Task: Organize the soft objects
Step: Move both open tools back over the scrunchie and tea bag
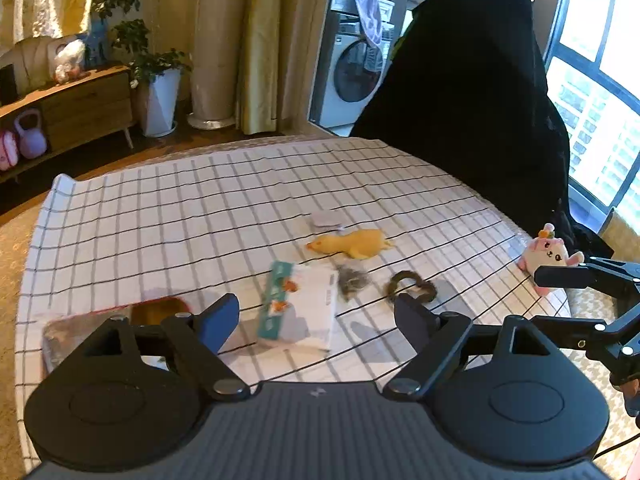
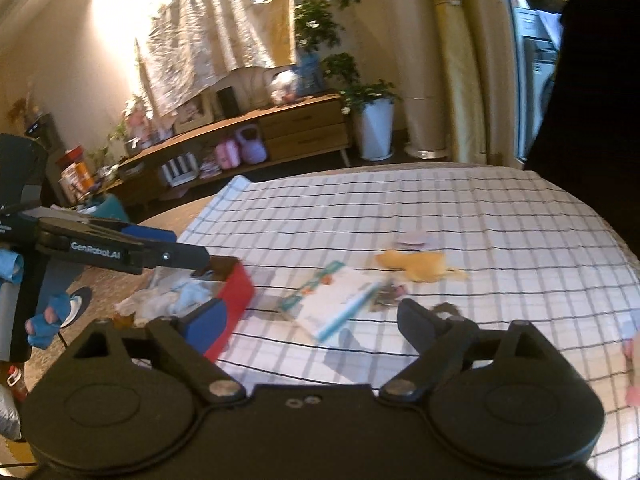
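A yellow rubber duck toy (image 1: 352, 243) lies mid-table on the checked cloth (image 1: 200, 200), with a pale lilac pad (image 1: 327, 219) behind it. Nearer lie a tissue pack (image 1: 300, 306), a grey fuzzy clump (image 1: 352, 280) and a dark hair scrunchie (image 1: 412, 286). A pink-white plush (image 1: 546, 256) sits at the right edge. A red box (image 2: 236, 292) holding soft cloths sits at the left. My left gripper (image 1: 316, 312) is open and empty above the tissue pack. My right gripper (image 2: 312, 320) is open and empty; the duck (image 2: 420, 265) lies beyond it.
A black covered chair (image 1: 472, 80) stands behind the table's far right. A wooden sideboard (image 1: 72, 108), a potted plant (image 1: 160, 92) and a washing machine (image 1: 352, 76) line the room behind. The table edge drops off at the left and right.
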The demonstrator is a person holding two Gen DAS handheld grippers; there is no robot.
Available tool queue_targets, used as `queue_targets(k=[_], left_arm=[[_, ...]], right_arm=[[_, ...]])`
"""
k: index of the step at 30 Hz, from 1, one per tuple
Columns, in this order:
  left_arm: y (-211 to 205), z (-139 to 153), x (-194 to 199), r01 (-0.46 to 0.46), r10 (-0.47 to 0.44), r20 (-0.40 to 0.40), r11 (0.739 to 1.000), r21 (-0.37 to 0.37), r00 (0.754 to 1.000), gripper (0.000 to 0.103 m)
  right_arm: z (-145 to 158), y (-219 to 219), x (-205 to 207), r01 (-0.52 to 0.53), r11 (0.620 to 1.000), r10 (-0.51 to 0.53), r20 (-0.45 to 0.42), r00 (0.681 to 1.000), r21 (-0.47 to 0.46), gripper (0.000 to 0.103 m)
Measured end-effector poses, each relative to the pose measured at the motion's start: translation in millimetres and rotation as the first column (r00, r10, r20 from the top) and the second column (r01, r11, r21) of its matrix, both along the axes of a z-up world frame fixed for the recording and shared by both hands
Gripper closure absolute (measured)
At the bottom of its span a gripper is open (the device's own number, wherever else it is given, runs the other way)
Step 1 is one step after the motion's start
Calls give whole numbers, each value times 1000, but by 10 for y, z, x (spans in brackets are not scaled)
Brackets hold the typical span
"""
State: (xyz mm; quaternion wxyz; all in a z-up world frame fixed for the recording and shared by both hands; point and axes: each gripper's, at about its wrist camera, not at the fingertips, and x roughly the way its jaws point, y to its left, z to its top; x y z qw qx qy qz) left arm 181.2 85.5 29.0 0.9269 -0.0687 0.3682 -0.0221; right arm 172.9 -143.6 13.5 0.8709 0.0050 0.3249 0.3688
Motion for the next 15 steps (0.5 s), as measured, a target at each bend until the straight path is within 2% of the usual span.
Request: queue_targets(k=[2, 4, 15], left_arm=[[-91, -16, 77, 11, -11, 7, 1000, 19, 1000, 5], [-172, -44, 149, 21, -21, 22, 999, 31, 1000, 1], [-475, -291, 626, 67, -67, -25, 998, -8, 997, 1]], right_arm=[[-20, -98, 43, 17, 1000, -17, -4, 1000, 0, 9], [-50, -189, 91, 26, 1000, -26, -9, 1000, 0, 9], [-360, -471, 331, 52, 996, -52, 0, 999, -66, 9]])
